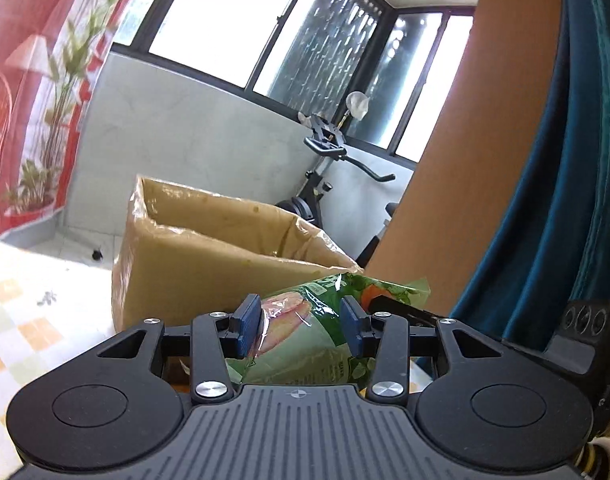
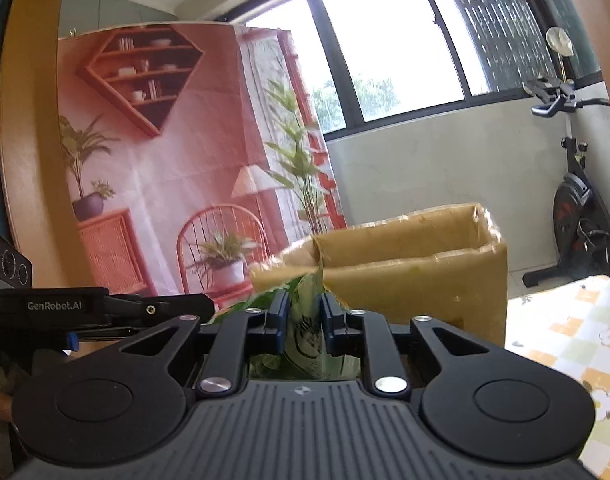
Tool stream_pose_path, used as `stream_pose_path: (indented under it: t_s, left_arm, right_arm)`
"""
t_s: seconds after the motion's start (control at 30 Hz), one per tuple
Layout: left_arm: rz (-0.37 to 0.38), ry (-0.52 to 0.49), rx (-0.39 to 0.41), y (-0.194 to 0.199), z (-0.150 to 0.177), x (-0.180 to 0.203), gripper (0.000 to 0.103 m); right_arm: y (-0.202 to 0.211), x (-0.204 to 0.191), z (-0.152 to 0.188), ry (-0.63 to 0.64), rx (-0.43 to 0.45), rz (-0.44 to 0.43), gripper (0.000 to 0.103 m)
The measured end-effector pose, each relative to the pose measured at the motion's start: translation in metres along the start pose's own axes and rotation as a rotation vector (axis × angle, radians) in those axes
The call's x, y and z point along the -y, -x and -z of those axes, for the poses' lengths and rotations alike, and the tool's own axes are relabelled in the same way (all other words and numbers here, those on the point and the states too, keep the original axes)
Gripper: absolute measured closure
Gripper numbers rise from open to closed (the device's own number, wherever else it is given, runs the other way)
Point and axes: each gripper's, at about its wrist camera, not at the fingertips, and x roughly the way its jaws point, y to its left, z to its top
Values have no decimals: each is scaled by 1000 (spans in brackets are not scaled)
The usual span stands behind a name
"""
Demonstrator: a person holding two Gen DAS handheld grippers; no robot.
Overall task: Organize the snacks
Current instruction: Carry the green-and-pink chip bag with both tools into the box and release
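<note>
Checkered tablecloth [image 2: 565, 340] beside an open cardboard box [image 1: 209, 264]: just before the box, a green snack bag [image 1: 305, 332] is pinched by both the left gripper [image 1: 301, 324] and right gripper [image 2: 303, 320]; opposing pulls could tear it.

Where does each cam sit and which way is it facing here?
Left wrist: on the left gripper, looking forward along its fingers across the green snack bag to the cardboard box, window and exercise bike; the right gripper's body shows at the right edge.
Right wrist: on the right gripper, shut on the bag, facing the box, printed backdrop and window; the left gripper's body shows at left.
Shared: bag, box, bike, checkered tablecloth.
</note>
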Motion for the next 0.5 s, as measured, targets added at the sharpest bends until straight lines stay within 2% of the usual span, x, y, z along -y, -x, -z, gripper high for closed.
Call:
stream_pose_path:
  t_s: [0.1, 0.2, 0.33, 0.5]
  left_arm:
    - [0, 62, -19, -12, 4, -13, 57]
    - [6, 94, -34, -18, 10, -19, 59]
    - [0, 87, -35, -21, 6, -15, 59]
    - [18, 59, 16, -10, -7, -13, 59]
  right_arm:
    - [-10, -7, -3, 53, -26, 38, 85]
    - [-16, -3, 4, 30, -47, 35, 85]
    - [-20, 4, 9, -9, -63, 33, 85]
    - [-15, 5, -1, -4, -12, 23, 85]
